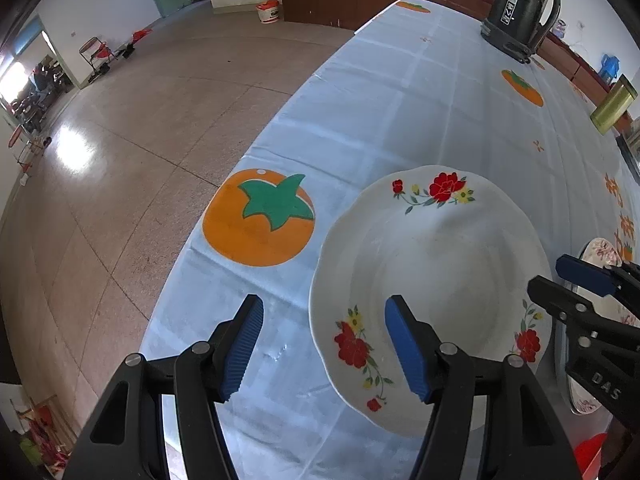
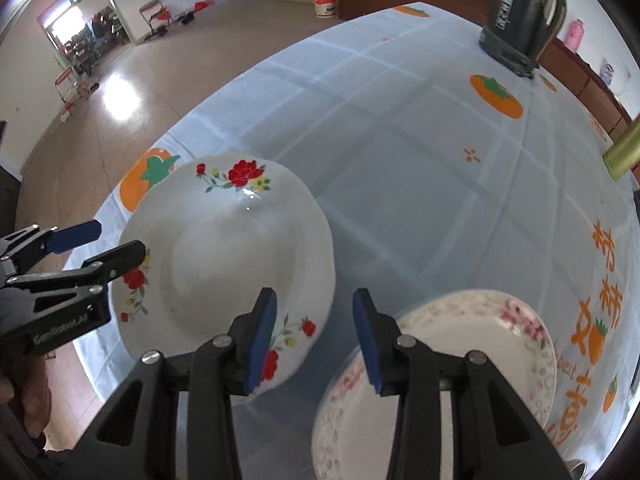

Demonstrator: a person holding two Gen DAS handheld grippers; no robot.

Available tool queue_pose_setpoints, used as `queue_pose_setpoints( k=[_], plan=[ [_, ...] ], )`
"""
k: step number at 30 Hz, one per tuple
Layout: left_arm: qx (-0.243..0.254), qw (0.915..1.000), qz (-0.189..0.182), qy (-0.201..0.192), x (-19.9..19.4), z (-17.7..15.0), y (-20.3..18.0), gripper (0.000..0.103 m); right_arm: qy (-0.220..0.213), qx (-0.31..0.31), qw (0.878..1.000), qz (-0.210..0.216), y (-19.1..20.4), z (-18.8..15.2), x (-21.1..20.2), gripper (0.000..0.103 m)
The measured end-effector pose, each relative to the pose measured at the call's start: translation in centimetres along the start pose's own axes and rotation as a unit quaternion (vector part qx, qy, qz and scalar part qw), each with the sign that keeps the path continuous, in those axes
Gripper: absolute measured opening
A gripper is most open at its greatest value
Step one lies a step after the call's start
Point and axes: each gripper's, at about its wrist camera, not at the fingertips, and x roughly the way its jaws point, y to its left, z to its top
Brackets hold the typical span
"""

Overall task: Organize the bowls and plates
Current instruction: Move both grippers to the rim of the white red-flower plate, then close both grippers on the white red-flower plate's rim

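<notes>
White china with red flowers, the plate [image 1: 432,292] lies flat on the worktop [image 1: 400,112] low in the left wrist view. The left gripper [image 1: 324,348] hangs over its near-left rim, jaws wide and empty, one finger above the plate, the other above bare cloth. The right gripper [image 2: 316,340] has its jaws partly apart, gripping nothing, over the gap between this plate and a pink-patterned plate [image 2: 460,364] at lower right of the right wrist view. I judge this the approach to a pick-up; next, a jaw must slip under a rim. The worktop's edge runs just left of the flowered plate, floor beyond. Farther up the cloth lies open, the dark kettle [image 2: 520,16] well apart at upper right.
</notes>
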Motion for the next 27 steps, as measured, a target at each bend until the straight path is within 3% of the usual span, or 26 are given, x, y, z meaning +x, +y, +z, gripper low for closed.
queue_pose_setpoints(
  k=[7,16,18,21,27],
  plan=[
    [-0.002,0.9998,-0.008,0.017,1.3,0.2,0.1,0.066,0.024,-0.004,1.000,-0.009,0.0,0.4,1.8,0.040],
    [0.000,0.9995,0.001,0.032,2.4,0.4,-0.1,0.065,0.028,-0.015,0.999,-0.003,0.6,-0.1,2.5,0.032],
    [0.005,0.9995,0.008,0.031,2.6,0.6,-0.4,0.060,0.025,-0.017,1.000,-0.005,0.7,-0.2,2.5,0.032],
    [0.009,0.9995,-0.011,0.028,2.5,0.8,-0.9,0.040,0.024,-0.018,1.000,-0.003,0.9,-0.4,2.4,0.032],
    [0.014,0.9995,0.006,0.026,2.4,1.0,-1.4,0.039,0.022,-0.017,1.000,-0.005,1.0,-0.5,2.2,0.031]
  ],
)
